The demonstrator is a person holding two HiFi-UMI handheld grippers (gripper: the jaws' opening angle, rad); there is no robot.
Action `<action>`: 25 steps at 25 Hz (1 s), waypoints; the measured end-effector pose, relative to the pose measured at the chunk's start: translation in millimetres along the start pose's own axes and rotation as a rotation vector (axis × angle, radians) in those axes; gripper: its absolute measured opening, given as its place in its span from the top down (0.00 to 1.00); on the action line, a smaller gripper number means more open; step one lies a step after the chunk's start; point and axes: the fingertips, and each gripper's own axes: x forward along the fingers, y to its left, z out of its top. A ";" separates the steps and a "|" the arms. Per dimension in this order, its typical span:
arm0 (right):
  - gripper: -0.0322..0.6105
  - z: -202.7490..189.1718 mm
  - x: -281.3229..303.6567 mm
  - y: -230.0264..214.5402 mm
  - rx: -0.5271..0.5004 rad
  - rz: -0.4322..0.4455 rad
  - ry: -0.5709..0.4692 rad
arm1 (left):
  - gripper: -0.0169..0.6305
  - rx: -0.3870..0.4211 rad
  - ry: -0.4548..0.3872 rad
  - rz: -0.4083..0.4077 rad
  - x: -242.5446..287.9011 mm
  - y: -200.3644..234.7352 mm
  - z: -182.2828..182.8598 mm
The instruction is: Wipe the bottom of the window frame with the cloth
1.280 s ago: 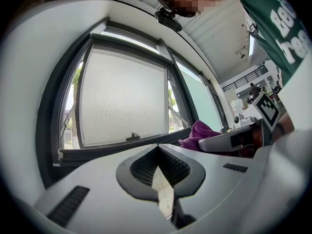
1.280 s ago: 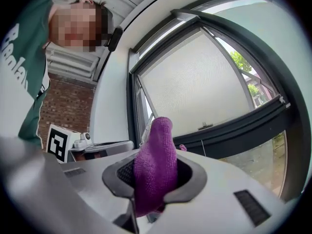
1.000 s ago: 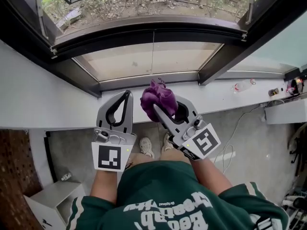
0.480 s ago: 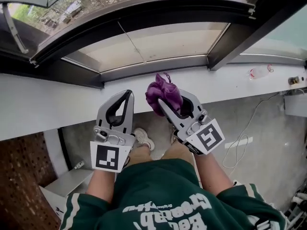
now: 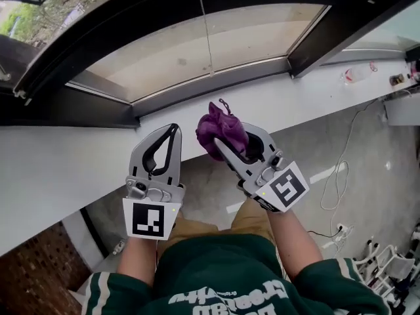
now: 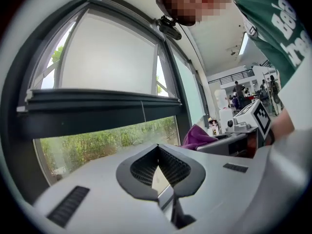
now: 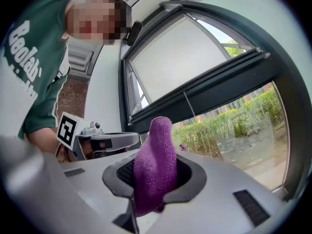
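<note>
**Right gripper clamps the cloth short of the window frame**

Right gripper [image 5: 236, 143] has its jaws closed on a bunched purple cloth [image 5: 220, 128], which bulges out past their tips. Just beside it, on its left, the left gripper [image 5: 172, 131] has its jaws pressed together with nothing between them. Both hover above the near edge of a white sill [image 5: 79, 156]. The dark window frame [image 5: 197, 90] lies ahead of both, apart from the cloth.
</note>
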 end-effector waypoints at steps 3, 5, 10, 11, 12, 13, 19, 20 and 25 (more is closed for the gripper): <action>0.79 -61.8 48.6 26.6 0.009 -0.034 0.049 | 0.96 -0.048 -0.013 0.004 -23.9 42.1 -61.1; 0.79 -75.5 58.6 34.0 0.019 -0.032 0.083 | 0.96 -0.058 -0.006 0.027 -34.4 50.1 -71.9; 0.79 -118.7 75.6 23.3 0.051 -0.053 0.177 | 0.96 -0.053 0.024 0.103 -44.1 61.0 -104.2; 0.79 -138.4 89.6 23.9 0.061 -0.051 0.196 | 0.96 -0.068 0.040 0.130 -47.2 71.0 -124.8; 0.79 -159.6 104.5 25.7 0.071 -0.045 0.214 | 0.96 -0.088 0.058 0.157 -50.5 80.8 -147.3; 0.79 -180.6 118.5 27.9 0.079 -0.037 0.232 | 0.96 -0.110 0.072 0.179 -53.5 88.9 -168.6; 0.79 -288.3 182.9 37.4 0.075 0.025 0.334 | 0.96 -0.218 0.107 0.240 -60.2 114.5 -253.1; 0.79 -302.3 192.5 38.3 0.073 0.031 0.343 | 0.96 -0.231 0.109 0.243 -60.5 117.3 -263.9; 0.79 -376.2 237.1 36.0 0.057 0.043 0.423 | 0.96 -0.268 0.094 0.283 -56.9 136.4 -301.8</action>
